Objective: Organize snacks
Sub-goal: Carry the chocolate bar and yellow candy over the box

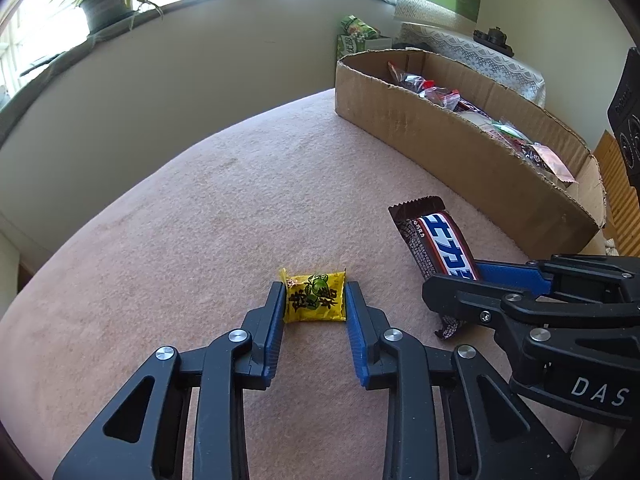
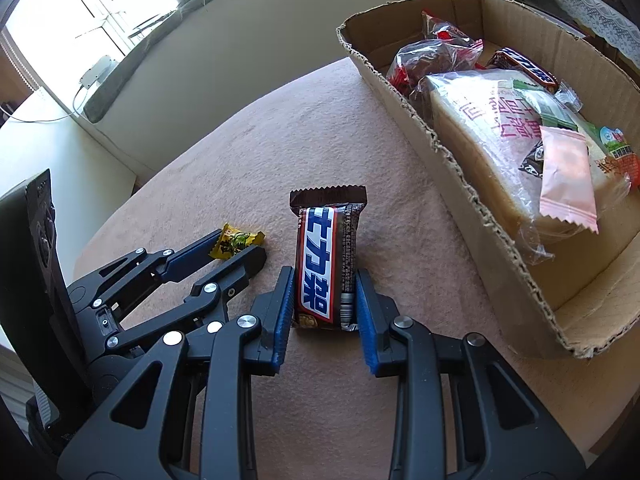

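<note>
A small yellow candy packet point(image 1: 316, 300) lies on the pink tablecloth point(image 1: 200, 220). My left gripper point(image 1: 315, 285) is shut on it, one blue pad against each side. To its right, a brown chocolate bar point(image 2: 326, 248) with a blue and white label sits lengthwise between the pads of my right gripper point(image 2: 325, 271), which is shut on it. In the left wrist view the chocolate bar point(image 1: 436, 236) tilts up out of the right gripper point(image 1: 456, 276). In the right wrist view the left gripper point(image 2: 239, 242) is close on the left.
An open cardboard box point(image 2: 460, 184) stands at the right. It holds a bagged bread loaf point(image 2: 480, 120), a pink sachet point(image 2: 566, 176) and several other snacks. Green packets point(image 1: 356, 30) lie behind it. A potted plant point(image 1: 108, 0) is on the sill.
</note>
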A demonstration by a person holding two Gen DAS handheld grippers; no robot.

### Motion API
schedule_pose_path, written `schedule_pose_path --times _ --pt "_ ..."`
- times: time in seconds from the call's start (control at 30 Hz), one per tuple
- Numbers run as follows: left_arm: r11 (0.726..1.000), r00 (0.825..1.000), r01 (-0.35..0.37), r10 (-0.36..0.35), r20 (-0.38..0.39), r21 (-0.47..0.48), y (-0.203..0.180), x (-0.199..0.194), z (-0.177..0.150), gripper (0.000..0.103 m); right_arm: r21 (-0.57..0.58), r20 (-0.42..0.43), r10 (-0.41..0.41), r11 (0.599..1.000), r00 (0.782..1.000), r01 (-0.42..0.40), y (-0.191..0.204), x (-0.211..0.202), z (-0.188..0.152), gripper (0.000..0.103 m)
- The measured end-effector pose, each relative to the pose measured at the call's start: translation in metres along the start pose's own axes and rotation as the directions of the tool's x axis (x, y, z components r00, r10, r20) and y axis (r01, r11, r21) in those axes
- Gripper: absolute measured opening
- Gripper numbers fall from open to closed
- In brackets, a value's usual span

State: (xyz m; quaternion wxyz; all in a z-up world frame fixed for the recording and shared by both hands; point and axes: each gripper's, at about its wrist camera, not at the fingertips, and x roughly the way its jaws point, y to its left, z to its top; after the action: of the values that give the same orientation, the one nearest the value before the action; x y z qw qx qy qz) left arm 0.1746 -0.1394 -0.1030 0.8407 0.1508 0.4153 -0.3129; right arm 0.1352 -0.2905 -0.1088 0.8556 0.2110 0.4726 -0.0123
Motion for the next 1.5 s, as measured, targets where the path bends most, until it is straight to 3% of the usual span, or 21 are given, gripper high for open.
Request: schedule_pose_path --times 0.4,1.03,1.27,1.5 --pt "0.989 0.998 -0.01 0.018 0.057 -0.149 0.014 -0.032 -0.008 0.025 -0.115 0.014 -0.005 0.993 1.0 0.007 0.014 -0.006 -0.003 0.03" --pt "0.98 0.976 -0.028 0.07 0.207 -0.199 -0.018 -0.077 0.019 0.024 -0.272 0.055 0.09 0.96 0.994 -0.072 0.016 -0.067 0.001 0.03" --pt "0.985 0.969 0.025 0.019 0.248 -0.174 -0.043 -0.074 0.046 0.024 -0.265 0.125 0.102 0.962 0.987 -0.066 -0.005 -0.103 0.014 0.03" --pt "0.988 0.963 0.094 -0.059 0.262 -0.121 -0.078 -0.06 0.073 0.024 -0.214 0.203 0.004 0.976 0.979 0.04 -0.048 -0.124 0.035 0.03"
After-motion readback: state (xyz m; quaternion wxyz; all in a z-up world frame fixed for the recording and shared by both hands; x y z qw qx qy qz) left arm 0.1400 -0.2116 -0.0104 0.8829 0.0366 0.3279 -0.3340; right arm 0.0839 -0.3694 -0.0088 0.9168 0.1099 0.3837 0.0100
